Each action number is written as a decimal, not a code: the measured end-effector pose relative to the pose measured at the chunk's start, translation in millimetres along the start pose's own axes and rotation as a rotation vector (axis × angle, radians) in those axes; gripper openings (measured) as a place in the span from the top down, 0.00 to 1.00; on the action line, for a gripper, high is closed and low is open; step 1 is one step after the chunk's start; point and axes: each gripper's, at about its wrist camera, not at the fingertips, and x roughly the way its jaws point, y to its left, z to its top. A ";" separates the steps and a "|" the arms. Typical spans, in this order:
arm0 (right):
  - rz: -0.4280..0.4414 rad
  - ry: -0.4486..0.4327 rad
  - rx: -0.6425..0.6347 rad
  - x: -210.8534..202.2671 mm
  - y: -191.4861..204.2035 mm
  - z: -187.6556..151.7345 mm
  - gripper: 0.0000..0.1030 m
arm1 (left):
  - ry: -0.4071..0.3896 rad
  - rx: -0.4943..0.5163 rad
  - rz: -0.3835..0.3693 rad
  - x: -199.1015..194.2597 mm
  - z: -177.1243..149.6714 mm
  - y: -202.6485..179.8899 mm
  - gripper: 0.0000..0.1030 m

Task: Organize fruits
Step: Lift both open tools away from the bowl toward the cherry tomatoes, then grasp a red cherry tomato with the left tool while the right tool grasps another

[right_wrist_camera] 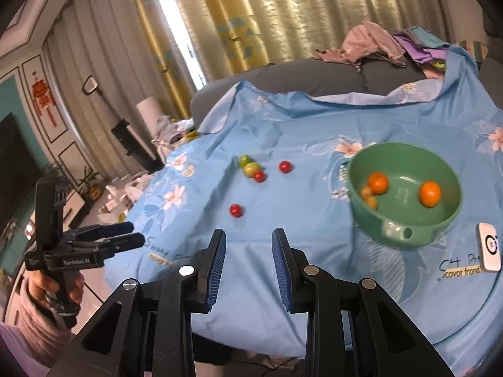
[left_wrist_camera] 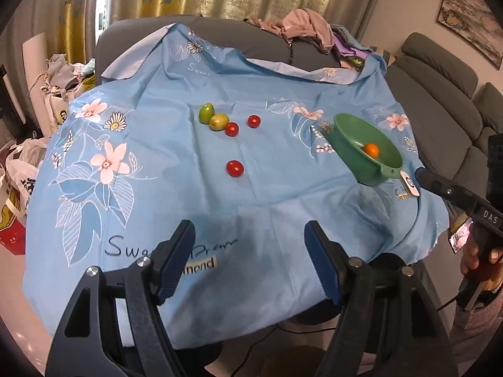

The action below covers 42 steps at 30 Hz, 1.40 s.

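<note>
Fruit sits in two lots on the bench, which is draped in a blue flowered cloth (left_wrist_camera: 188,188). Take the green bowl (right_wrist_camera: 371,220) as your mark. Inside it you have two oranges (right_wrist_camera: 378,183), one toward its left wall and one toward its right, with two small yellow-brown fruits (right_wrist_camera: 369,197) touching each other just beside the left orange.

Left of the bowl and well apart from it lie the loose pieces. Two green fruits (left_wrist_camera: 211,117) touch each other, and a red tomato (left_wrist_camera: 232,129) rests against the nearer one. A second red tomato (left_wrist_camera: 253,121) lies near that cluster, on the side toward the bowl. A third red tomato (left_wrist_camera: 234,168) lies alone, left of the bowl and nearer to you than the rest.

A white card with a black ring mark (right_wrist_camera: 489,251) lies just beside the bowl's handle, on its right.

Your left hand-held gripper (left_wrist_camera: 248,229) hangs over the near edge of the cloth, left of the bowl, fingers wide apart and empty. Your right hand-held gripper (right_wrist_camera: 249,234) has its fingers drawn in close, only a narrow gap between the blue pads, holding nothing.
</note>
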 end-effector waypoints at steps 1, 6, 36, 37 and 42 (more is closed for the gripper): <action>0.004 0.001 -0.003 -0.1 3.5 -2.0 0.71 | -0.007 0.000 -0.005 -2.3 -2.8 -0.9 0.30; 0.015 0.018 -0.034 6.4 10.9 -2.7 0.71 | -0.020 -0.002 -0.012 -1.1 -7.3 -2.7 0.30; 0.091 0.276 -0.117 245.0 -14.5 76.3 0.71 | 0.194 0.082 0.021 199.7 69.9 25.4 0.68; 0.090 0.283 -0.116 252.1 -15.5 78.0 0.71 | 0.199 0.078 0.021 203.3 70.2 27.7 0.69; 0.077 0.313 -0.117 281.3 -20.1 86.7 0.70 | 0.191 0.053 -0.001 204.8 73.9 37.3 0.73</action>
